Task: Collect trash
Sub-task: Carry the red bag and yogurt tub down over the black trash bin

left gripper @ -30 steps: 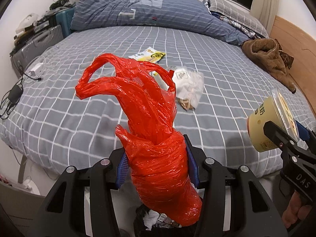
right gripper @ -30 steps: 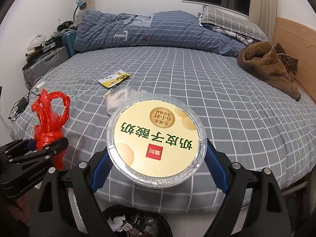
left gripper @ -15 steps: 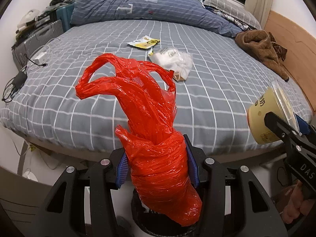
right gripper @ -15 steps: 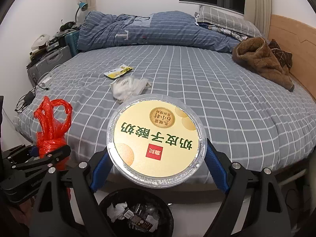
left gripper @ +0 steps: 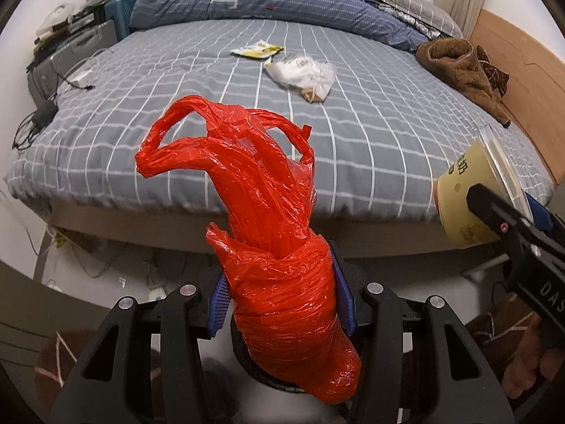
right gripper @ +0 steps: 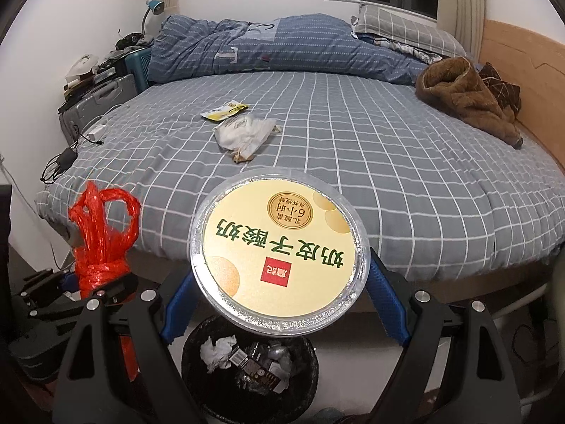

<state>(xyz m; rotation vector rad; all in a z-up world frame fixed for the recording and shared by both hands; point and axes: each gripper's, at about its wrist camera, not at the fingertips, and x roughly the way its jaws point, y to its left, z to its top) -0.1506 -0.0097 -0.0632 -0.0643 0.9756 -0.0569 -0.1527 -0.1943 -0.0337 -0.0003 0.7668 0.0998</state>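
- Two handheld grippers were in view, each clamped on a piece of rubbish, both held out past the foot edge of a bed.
- The left gripper (left gripper: 282,300) had its blue pads closed partway and pressed against both sides of a knotted red plastic bag (left gripper: 275,247), whose looped handles stuck up and forward above the jaws.
- The right gripper (right gripper: 279,304) stood wide, its blue pads squeezing the sides of a round yellow yogurt tub (right gripper: 279,251) with a clear lid and green printed characters facing the camera.
- Directly below both grippers, on the floor by the foot edge of the bed, stood a black trash bin (right gripper: 247,364) holding crumpled tissue and small wrappers.
- In the left view the bin showed only as a dark rim behind the red bag's bottom.
- A person's hand (left gripper: 529,371) showed at the lower right of the left view, gripping the right tool's handle.
- The bed (right gripper: 388,162) had a grey sheet with a white grid.
- Near the middle of the bed lay a crumpled white plastic bag (right gripper: 243,134), and just beyond it, nearly touching, a flat yellow and white wrapper (right gripper: 224,110).
- A brown fleece garment (right gripper: 466,99) lay heaped along the right edge, by the wooden headboard.
- A bunched blue quilt (right gripper: 282,46) ran along the far edge.
- A charger and cables (right gripper: 67,159) rested near the left edge.
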